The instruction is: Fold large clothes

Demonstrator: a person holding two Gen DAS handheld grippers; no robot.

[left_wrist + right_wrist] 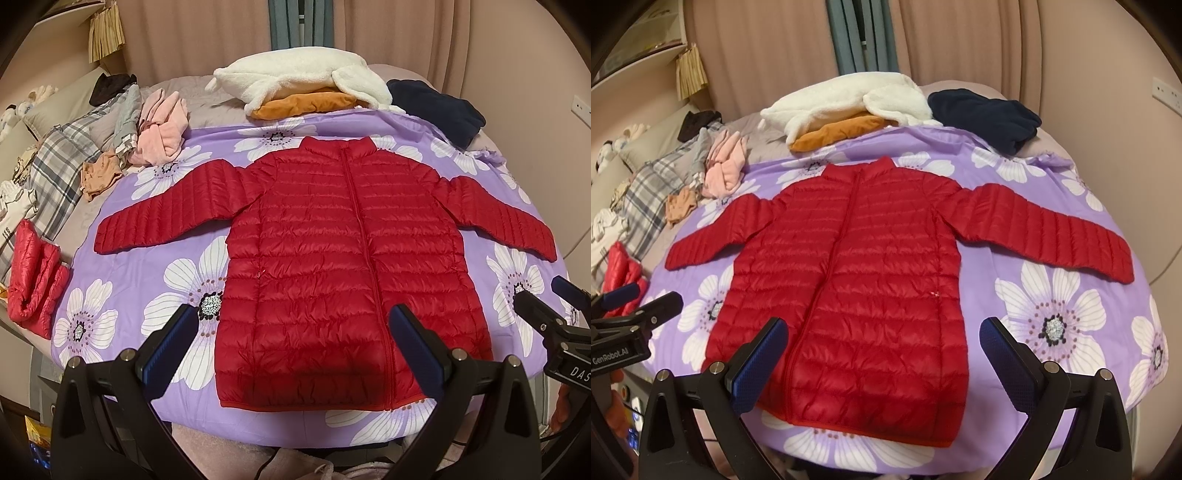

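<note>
A red quilted puffer jacket [332, 266] [857, 280] lies flat, zipped and front up on a purple flowered sheet [155, 280] [1052, 325], both sleeves spread out sideways, collar away from me. My left gripper [295, 332] hovers open above the hem, left of the zip, with nothing between its blue pads. My right gripper [882, 339] hangs open over the right half of the hem, also empty. Each gripper shows at the edge of the other's view: the right gripper [554, 295] at the right, the left gripper [631, 299] at the left.
A folded red puffer [35, 280] lies at the bed's left edge. Loose clothes [147, 125] are heaped at the back left, and a white fleece over an orange garment [303, 88] and a navy garment [439, 107] at the back. Pink curtains hang behind.
</note>
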